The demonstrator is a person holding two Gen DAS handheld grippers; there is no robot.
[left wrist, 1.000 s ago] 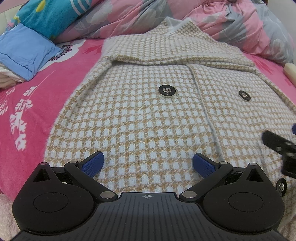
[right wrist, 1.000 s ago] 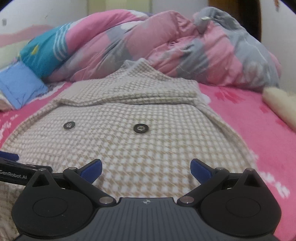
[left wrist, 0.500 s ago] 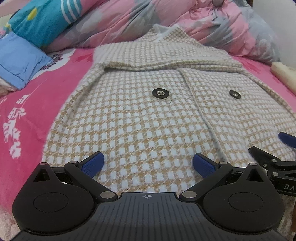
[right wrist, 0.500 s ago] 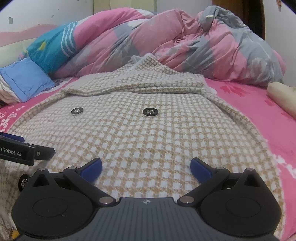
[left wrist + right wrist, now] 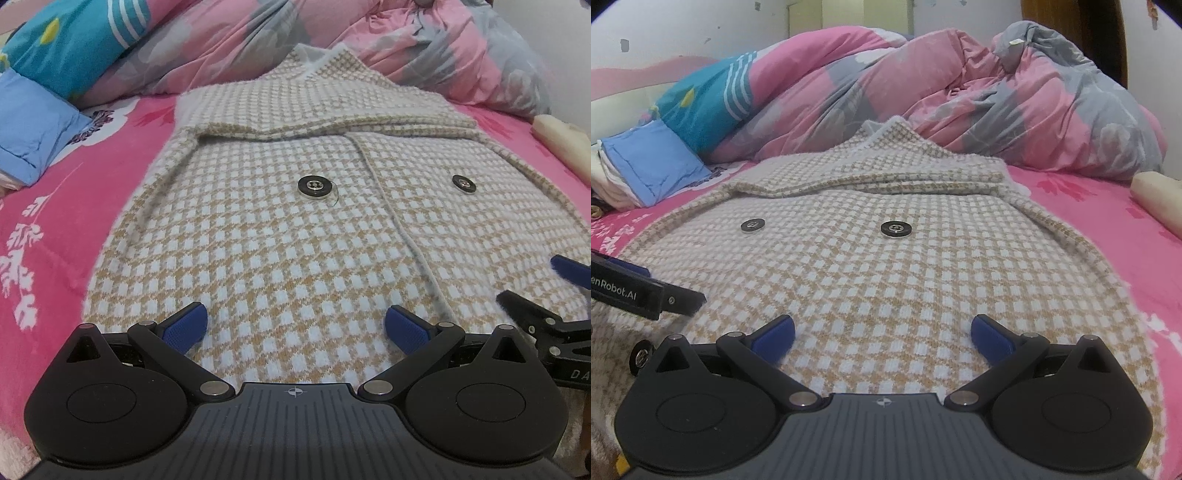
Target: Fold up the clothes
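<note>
A tan-and-white checked knit coat point(image 5: 288, 236) point(image 5: 886, 273) with black round buttons point(image 5: 313, 185) lies flat on the pink bed, collar at the far end. My left gripper point(image 5: 295, 326) is open just above its near hem, left half, with nothing between the blue pads. My right gripper point(image 5: 882, 334) is open over the hem's right half, also holding nothing. Each gripper's finger shows at the edge of the other's view: the right one point(image 5: 554, 295) and the left one point(image 5: 646, 295).
A rumpled pink, grey and teal duvet point(image 5: 923, 96) is heaped behind the coat. A folded blue cloth point(image 5: 33, 140) lies at the left. A cream roll point(image 5: 1160, 192) sits at the right edge. Pink sheet point(image 5: 55, 229) flanks the coat on both sides.
Both grippers have drawn back and tilted up a little, so more of the duvet and wall shows. They stay open. The coat has not moved.
</note>
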